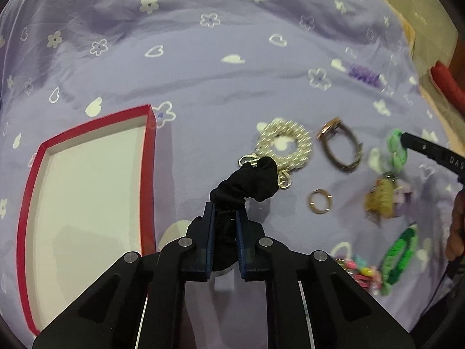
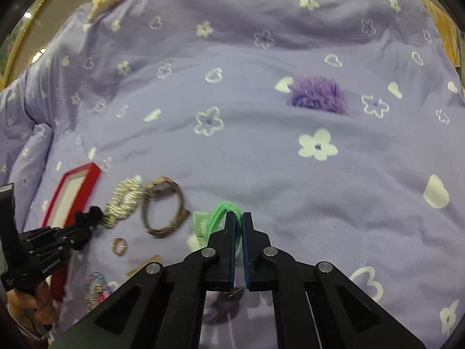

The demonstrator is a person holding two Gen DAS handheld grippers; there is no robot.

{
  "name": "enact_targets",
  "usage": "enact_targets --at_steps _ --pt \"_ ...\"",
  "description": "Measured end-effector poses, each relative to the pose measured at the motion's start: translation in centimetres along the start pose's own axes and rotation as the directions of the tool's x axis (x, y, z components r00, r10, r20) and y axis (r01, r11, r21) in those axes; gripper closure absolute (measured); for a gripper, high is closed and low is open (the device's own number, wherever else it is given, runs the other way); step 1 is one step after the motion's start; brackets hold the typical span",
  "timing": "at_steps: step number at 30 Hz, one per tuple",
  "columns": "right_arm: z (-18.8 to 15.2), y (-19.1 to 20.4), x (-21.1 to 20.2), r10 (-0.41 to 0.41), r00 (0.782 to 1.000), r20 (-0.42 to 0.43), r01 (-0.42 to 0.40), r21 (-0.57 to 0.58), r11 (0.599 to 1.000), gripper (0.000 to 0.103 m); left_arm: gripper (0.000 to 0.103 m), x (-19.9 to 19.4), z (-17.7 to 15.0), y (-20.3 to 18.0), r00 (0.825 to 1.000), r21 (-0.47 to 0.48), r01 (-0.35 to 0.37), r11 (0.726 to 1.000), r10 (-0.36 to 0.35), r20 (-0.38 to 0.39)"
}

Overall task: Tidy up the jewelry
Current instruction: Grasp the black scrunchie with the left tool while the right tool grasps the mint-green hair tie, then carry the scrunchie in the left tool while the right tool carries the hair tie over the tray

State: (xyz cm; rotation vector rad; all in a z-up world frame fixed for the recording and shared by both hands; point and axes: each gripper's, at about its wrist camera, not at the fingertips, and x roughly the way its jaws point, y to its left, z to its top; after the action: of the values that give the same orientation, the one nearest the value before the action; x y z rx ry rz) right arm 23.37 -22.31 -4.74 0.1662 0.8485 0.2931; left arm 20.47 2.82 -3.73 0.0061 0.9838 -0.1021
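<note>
My left gripper (image 1: 225,206) is shut on a black scrunchie (image 1: 250,181) and holds it above the purple bedspread, just right of the open red box (image 1: 84,192) with a white inside. My right gripper (image 2: 238,215) is shut on a green hair tie (image 2: 216,218), which also shows in the left wrist view (image 1: 396,149). Beyond the scrunchie lie a pearl bracelet (image 1: 286,144), a watch (image 1: 340,148) and a small gold ring (image 1: 319,200). The left gripper with the scrunchie shows in the right wrist view (image 2: 84,222) next to the red box (image 2: 72,195).
A gold and lilac hair claw (image 1: 383,197), a green braided band (image 1: 401,256) and colourful beads (image 1: 360,270) lie at the right. A fluffy purple scrunchie (image 2: 316,94) lies farther back. The bedspread (image 1: 203,81) is soft and creased. A red object (image 1: 447,84) sits at the bed's right edge.
</note>
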Motion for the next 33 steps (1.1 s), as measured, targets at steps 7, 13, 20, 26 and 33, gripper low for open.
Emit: enact_targets --at_steps 7,13,20,26,33 --pt "-0.2 3.2 -2.2 0.099 0.995 0.024 -0.099 -0.018 0.995 0.1 0.092 -4.0 -0.7 1.1 0.998 -0.051 0.032 0.998 -0.029 0.062" --pt "-1.0 7.6 -2.9 0.195 0.981 0.007 -0.195 -0.061 0.979 0.1 0.092 -6.5 -2.5 3.6 0.996 -0.117 0.022 0.993 -0.012 0.088" --pt "-2.3 12.7 -2.8 0.293 0.955 -0.041 -0.295 -0.11 0.949 0.1 0.092 -8.7 -5.0 7.5 0.995 -0.196 -0.013 0.98 0.033 0.099" --pt "-3.6 17.4 -2.2 0.352 0.931 -0.09 -0.363 -0.16 0.918 0.1 0.092 -9.8 -6.9 10.5 0.993 -0.254 -0.046 0.966 0.073 0.096" --pt "-4.8 22.7 -0.9 0.401 0.902 -0.161 -0.429 -0.215 0.877 0.1 0.092 -10.0 -8.7 13.8 0.991 -0.309 -0.077 0.948 0.107 0.081"
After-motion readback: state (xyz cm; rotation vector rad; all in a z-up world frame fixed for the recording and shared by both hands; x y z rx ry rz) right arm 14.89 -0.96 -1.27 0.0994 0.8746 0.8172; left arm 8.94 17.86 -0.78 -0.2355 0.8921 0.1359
